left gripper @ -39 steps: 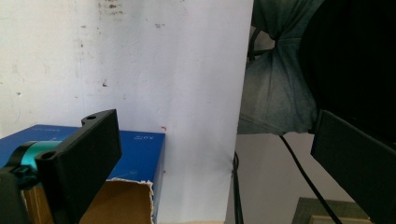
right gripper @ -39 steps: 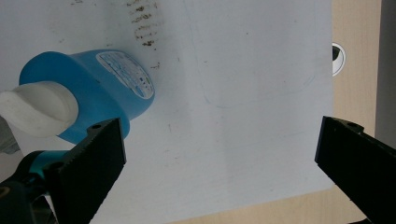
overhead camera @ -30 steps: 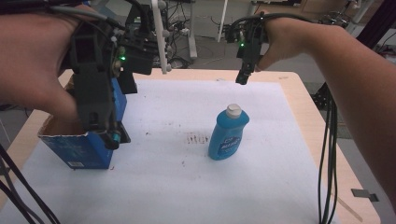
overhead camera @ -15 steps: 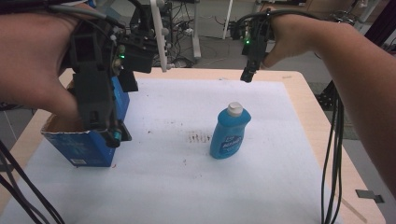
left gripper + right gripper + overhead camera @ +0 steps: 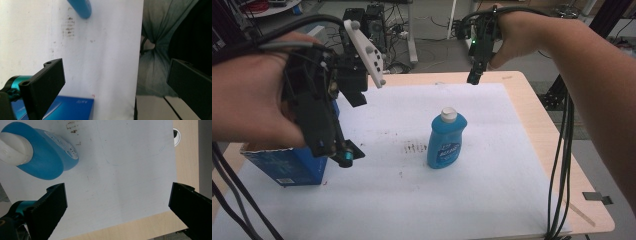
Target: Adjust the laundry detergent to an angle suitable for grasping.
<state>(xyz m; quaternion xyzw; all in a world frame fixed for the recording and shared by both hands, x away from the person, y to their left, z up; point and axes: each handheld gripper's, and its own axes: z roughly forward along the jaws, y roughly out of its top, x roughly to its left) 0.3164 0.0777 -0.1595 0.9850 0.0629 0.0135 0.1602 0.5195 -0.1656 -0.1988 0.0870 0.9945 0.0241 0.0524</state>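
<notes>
While the blue bottle (image 5: 446,140) with its white cap stands upright near the middle of the white sheet (image 5: 492,170) that covers the worktop (image 5: 557,150), neither tool touches it, and both have their jaws spread wide apart with nothing between them. The left tool (image 5: 343,155) hangs just above the open blue box (image 5: 287,165) at the sheet's left edge, well apart from the bottle. The right tool (image 5: 474,76) is held in the air over the far edge of the sheet, beyond the bottle.
</notes>
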